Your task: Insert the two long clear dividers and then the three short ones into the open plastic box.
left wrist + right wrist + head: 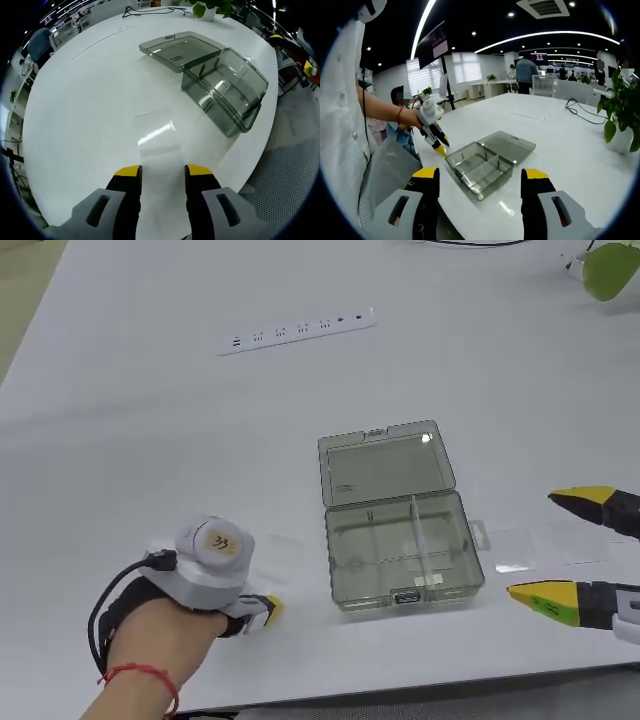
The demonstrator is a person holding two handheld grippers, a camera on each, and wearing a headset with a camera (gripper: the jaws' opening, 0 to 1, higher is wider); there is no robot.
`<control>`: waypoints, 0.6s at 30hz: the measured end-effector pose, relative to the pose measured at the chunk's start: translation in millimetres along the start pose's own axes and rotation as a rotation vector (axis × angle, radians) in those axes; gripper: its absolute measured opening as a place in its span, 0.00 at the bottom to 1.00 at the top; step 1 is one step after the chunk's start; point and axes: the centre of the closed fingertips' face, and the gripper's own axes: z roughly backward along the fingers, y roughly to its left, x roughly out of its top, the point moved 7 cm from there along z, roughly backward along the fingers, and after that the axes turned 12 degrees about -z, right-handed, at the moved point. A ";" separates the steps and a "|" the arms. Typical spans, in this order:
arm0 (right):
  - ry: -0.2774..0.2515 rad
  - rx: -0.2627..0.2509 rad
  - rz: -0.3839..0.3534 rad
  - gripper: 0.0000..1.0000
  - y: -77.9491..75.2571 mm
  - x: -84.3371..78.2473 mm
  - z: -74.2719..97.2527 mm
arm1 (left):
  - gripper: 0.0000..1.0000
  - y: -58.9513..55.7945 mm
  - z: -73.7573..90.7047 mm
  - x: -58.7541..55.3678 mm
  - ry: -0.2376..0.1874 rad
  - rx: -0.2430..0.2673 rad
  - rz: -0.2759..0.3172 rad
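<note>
The open smoky plastic box (pixel 404 558) lies mid-table with its lid (pixel 386 466) flat behind it; thin clear partitions show inside. A clear divider (pixel 157 135) lies flat on the table just ahead of my left gripper (pixel 163 171), whose yellow-tipped jaws stand open with nothing between them. In the head view the left gripper (pixel 264 609) sits low, left of the box, in a hand. More clear pieces (pixel 515 546) lie right of the box. My right gripper (pixel 565 548) hovers over them, open wide and empty. From the right gripper (pixel 480 173) view, the box (pixel 479 167) lies ahead.
A white power strip (pixel 297 330) lies at the back of the white table (pixel 150 460). A potted plant (pixel 610 270) stands at the far right corner. The table's front edge runs close below the box. People stand in the office behind.
</note>
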 end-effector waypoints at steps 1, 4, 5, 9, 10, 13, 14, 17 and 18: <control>0.001 -0.001 0.001 0.67 0.2 -0.2 0.2 | 0.33 0.0 0.1 -0.1 0.000 -0.001 0.000; 0.002 -0.002 0.000 0.67 0.4 -1.6 1.0 | 0.32 1.8 0.0 -0.3 -0.004 -0.011 0.009; 0.007 -0.003 0.000 0.67 0.5 -2.7 1.1 | 0.32 3.0 0.0 -0.7 -0.008 -0.017 0.011; 0.012 -0.007 0.001 0.66 0.7 -3.9 1.0 | 0.31 4.0 -0.3 -1.0 -0.014 -0.029 0.027; 0.009 -0.007 0.001 0.66 0.7 -3.7 0.8 | 0.31 4.0 -0.5 -1.1 -0.013 -0.030 0.023; 0.012 -0.006 0.004 0.66 1.1 -3.7 -0.3 | 0.31 4.6 -0.6 -0.8 -0.020 -0.036 0.056; 0.014 -0.003 0.003 0.66 1.2 -3.9 -0.7 | 0.31 4.5 -0.8 -1.1 -0.023 -0.038 0.057; 0.014 -0.002 0.005 0.66 1.8 -3.8 -1.2 | 0.31 4.1 0.1 -2.6 -0.037 -0.048 0.087; 0.016 -0.002 0.005 0.66 1.8 -4.0 -1.3 | 0.31 4.5 0.2 -3.6 -0.047 -0.050 0.100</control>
